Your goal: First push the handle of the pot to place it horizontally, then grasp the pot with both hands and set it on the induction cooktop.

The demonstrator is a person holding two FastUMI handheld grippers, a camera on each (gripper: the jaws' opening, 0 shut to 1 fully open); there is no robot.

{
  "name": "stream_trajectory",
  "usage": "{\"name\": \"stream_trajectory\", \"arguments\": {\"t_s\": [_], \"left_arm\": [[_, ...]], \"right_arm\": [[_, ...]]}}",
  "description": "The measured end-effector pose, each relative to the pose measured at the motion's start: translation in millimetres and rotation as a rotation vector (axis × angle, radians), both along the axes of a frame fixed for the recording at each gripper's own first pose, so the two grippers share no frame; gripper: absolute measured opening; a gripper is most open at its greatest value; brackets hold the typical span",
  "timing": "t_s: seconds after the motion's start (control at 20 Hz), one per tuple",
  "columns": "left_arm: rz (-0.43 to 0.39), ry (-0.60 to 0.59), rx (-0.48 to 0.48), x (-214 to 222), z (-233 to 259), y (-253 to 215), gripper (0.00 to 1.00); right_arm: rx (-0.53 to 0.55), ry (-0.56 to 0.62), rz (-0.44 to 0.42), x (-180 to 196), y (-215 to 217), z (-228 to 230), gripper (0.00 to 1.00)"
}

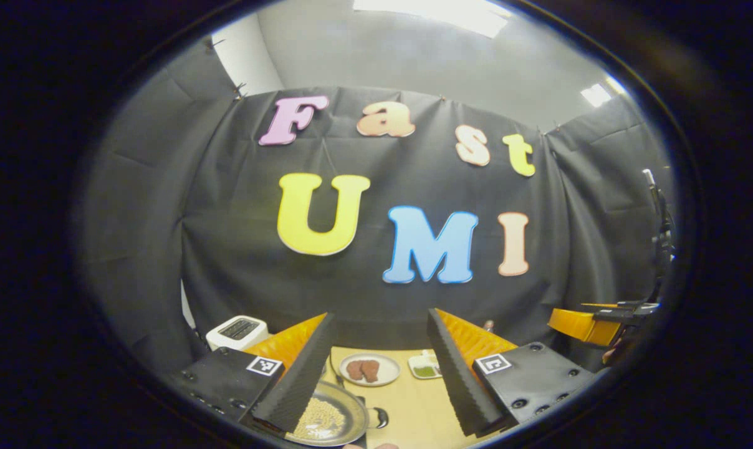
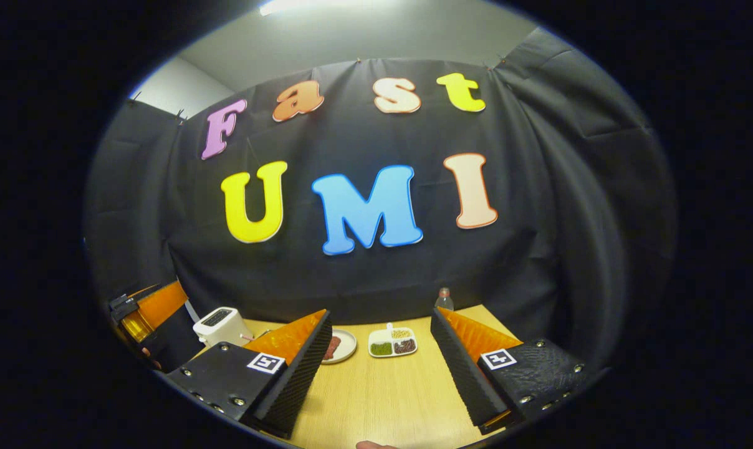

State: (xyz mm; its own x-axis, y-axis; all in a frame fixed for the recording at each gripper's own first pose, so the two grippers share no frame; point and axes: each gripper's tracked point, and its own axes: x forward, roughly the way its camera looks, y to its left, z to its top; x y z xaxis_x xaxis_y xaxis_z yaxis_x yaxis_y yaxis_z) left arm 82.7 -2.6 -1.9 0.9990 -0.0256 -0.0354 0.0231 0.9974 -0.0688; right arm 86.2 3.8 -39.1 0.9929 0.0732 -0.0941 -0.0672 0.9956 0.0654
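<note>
While both hand-held grippers (image 1: 379, 368) (image 2: 379, 368) gape, a round metal pot (image 1: 326, 421) of pale grains on wood-grain table (image 2: 383, 393).

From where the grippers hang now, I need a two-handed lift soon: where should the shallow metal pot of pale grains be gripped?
A guess: take the shallow metal pot at opposite rim edges, one gripper per side, coming down from above. Its dark handle juts toward the table's middle, and the low open rim suits pinching.

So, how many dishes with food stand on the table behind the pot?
2. A round plate with two brown pieces stands just beyond the pot. A divided white tray with small portions stands to its right. Others may be hidden behind the gripper fingers.
</note>
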Motion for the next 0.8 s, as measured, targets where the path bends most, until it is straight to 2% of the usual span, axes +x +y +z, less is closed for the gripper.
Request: {"name": "stream_trajectory", "arguments": {"t_s": [0.05,0.1,0.2,0.35,0.6,0.8], "left_arm": [[-0.018,-0.013,0.007,-3.2,11.2,-17.4,0.95],[-0.02,-0.027,0.019,-7.1,20.4,-26.8,0.99],[-0.015,-0.043,0.034,-12.3,34.6,-48.8,0.99],[-0.001,-0.032,0.033,-21.4,36.2,-77.0,0.95],[0.064,-0.004,0.047,-34.1,27.5,-88.6,0.97],[0.051,-0.012,0.037,-40.7,32.7,-90.0,0.99]], "right_arm": [[0.003,-0.019,0.016,-1.3,-1.4,12.1,0.99],[0.007,-0.027,0.034,-2.8,-1.8,20.4,0.98],[-0.015,-0.02,0.058,-4.9,-12.7,29.9,0.98],[-0.017,-0.016,0.074,-10.1,-27.4,36.2,1.0],[-0.043,-0.005,0.124,-16.2,-41.5,37.0,0.99],[-0.036,-0.01,0.08,-17.4,-50.4,49.1,0.99]]}}
